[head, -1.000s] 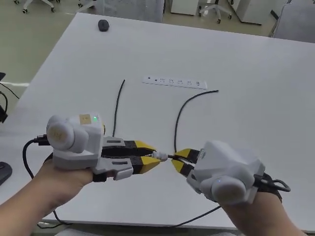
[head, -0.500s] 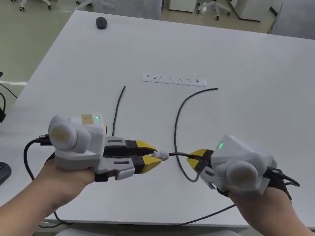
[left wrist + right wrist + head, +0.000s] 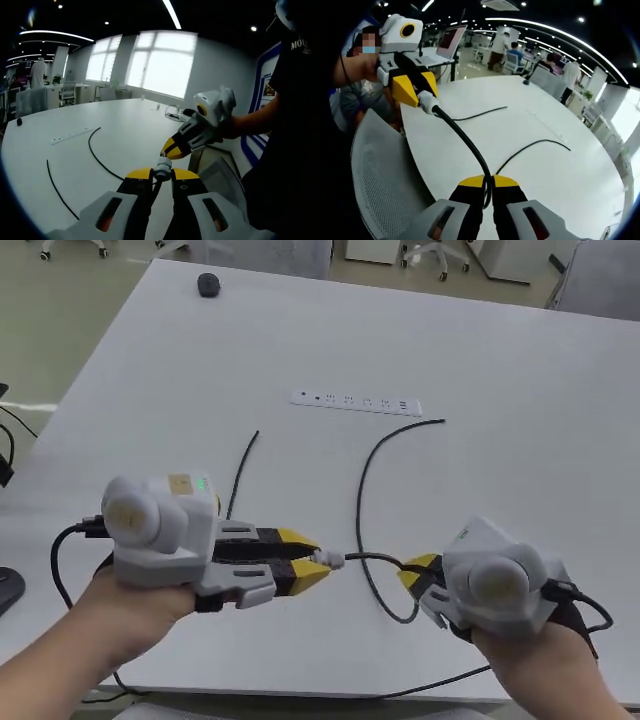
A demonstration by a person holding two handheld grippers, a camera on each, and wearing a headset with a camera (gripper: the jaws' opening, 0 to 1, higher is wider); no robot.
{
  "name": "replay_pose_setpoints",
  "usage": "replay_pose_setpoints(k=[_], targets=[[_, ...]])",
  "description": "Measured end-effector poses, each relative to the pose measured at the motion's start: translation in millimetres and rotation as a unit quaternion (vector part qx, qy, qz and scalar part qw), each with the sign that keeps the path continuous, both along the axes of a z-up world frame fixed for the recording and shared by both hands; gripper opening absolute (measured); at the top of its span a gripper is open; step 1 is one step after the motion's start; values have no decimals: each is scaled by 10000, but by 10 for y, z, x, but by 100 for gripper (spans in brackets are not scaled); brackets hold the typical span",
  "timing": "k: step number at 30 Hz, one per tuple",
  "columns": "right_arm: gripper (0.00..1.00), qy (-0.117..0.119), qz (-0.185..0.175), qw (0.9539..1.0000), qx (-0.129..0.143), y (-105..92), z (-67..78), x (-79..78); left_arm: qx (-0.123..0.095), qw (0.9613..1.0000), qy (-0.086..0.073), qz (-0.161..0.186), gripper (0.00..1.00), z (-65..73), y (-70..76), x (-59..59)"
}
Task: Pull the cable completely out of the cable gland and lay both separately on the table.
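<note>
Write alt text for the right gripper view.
The right gripper, jaws shut, pinches a black cable that arcs up to a white cable gland held by the left gripper. Beyond them a white table carries the cable's far end and a second black cable.

Two cables, one gland

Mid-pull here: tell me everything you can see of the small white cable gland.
The small white plastic-looking cable gland is a short rounded fitting, held roughly level, clamped in the yellow jaw tips of the left gripper above the near edge of the white table. The thin black cable runs from its free end to the right gripper, shut on that cable; it is not yet out.
</note>
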State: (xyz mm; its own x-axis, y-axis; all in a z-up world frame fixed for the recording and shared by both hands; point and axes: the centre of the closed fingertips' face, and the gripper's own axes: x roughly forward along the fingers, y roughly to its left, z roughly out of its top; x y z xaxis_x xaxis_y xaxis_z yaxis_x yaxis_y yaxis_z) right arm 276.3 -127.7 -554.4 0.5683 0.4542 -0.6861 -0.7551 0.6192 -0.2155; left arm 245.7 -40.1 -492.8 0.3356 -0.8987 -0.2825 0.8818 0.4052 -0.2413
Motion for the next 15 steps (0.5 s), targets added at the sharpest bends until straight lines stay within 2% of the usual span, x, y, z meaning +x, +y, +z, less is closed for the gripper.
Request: replay_pose_setpoints(k=[2, 4, 9, 11, 15], targets=[[0, 12, 126, 9999, -36, 5, 6, -25, -9, 10000, 6, 16, 15, 8, 9, 16], [1, -74, 255, 9996, -38, 28, 38, -56, -14, 10000, 12, 23, 15, 0, 20, 32], [13, -111, 394, 9992, -24, 115, 122, -133, 41, 10000, 10, -6, 15, -16, 17, 30], [16, -295, 732, 9968, -155, 223, 221, -178, 20, 10000, 10, -3, 15, -6, 16, 30], [17, -415, 1232, 9911, -287, 503, 357, -291, 66, 10000, 15, -45, 15, -17, 13, 18]])
